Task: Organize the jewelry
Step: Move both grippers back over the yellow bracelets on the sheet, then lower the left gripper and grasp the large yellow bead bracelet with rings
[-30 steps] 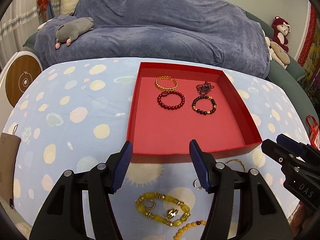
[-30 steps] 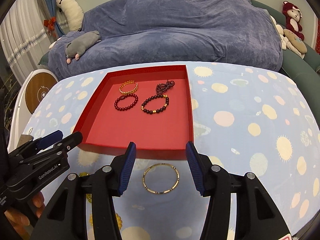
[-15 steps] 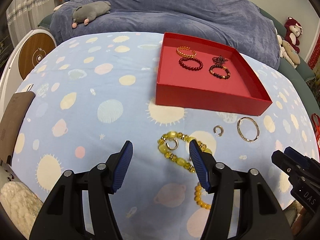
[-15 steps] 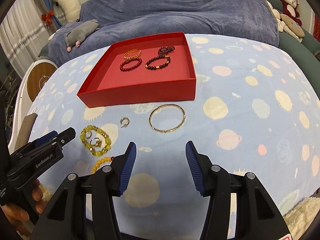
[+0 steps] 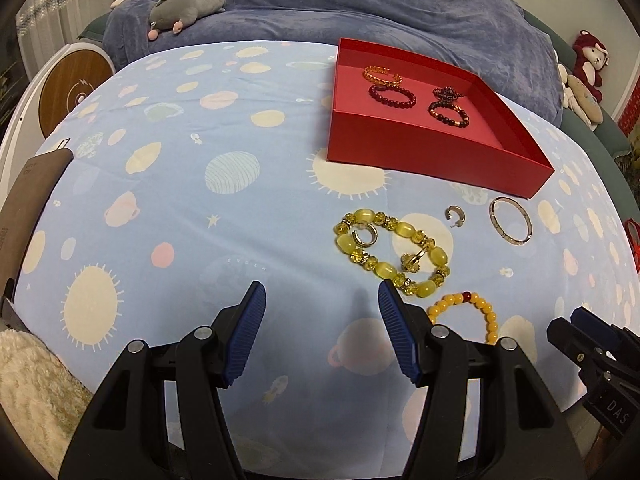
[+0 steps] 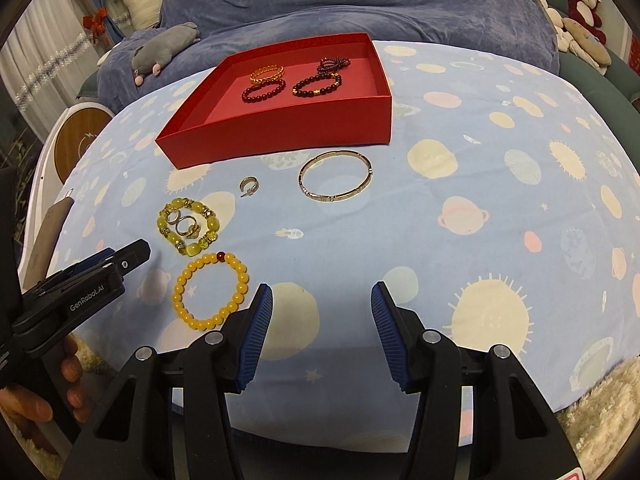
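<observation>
Blue planet-print cloth covers the table, with a red tray [image 6: 276, 136] at the far side already holding four bracelets. Both grippers hang spread and empty. An orange bead bracelet [image 6: 211, 291] lies flat just left of the right gripper [image 6: 321, 334] and right of the left gripper [image 5: 320, 330]; being round, it has no long axis. Beyond it lies the yellow stone bracelet [image 5: 394, 253].

Tray [image 6: 280, 136]: on the cloth [image 6: 460, 160], ahead of the right gripper [image 6: 321, 305], slightly left.
In tray: four bracelets [image 6: 266, 90], toward its far side.
Bangle [image 6: 335, 176]: just before the tray, ahead of the right gripper.
Earring [image 6: 249, 185]: left of the bangle.
Chunky bracelet [image 6: 188, 226]: nearer, further left; two rings [image 6: 182, 222] inside it.
Bead bracelet [image 6: 210, 290]: nearest, just left of the right gripper.
Left gripper [image 5: 322, 298]: bead bracelet to its right, chunky bracelet ahead-right.
</observation>
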Demonstrator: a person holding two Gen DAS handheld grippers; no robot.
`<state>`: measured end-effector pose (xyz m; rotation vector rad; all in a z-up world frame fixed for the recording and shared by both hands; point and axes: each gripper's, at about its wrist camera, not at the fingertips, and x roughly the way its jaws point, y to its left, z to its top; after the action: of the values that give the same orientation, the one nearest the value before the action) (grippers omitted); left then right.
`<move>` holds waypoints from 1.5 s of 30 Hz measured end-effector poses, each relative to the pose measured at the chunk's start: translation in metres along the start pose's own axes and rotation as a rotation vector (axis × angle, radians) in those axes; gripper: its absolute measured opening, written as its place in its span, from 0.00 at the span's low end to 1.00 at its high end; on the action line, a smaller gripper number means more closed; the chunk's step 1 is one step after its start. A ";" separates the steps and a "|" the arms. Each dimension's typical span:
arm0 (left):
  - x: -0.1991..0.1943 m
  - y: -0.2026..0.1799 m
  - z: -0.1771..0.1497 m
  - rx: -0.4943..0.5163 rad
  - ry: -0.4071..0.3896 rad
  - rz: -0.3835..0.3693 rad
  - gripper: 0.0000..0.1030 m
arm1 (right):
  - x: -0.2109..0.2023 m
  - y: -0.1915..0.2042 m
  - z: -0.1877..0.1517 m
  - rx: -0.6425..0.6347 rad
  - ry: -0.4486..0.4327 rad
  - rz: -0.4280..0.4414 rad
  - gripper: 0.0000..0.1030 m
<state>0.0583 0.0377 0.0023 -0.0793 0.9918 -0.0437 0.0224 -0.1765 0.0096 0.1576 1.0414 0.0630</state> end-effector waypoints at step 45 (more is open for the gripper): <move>0.031 -0.008 0.016 -0.004 -0.014 -0.044 0.11 | 0.011 0.009 -0.002 -0.008 0.037 0.035 0.49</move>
<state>0.0884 0.0284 -0.0141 -0.1050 0.9765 -0.0817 0.0264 -0.1663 0.0010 0.1677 1.0751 0.1021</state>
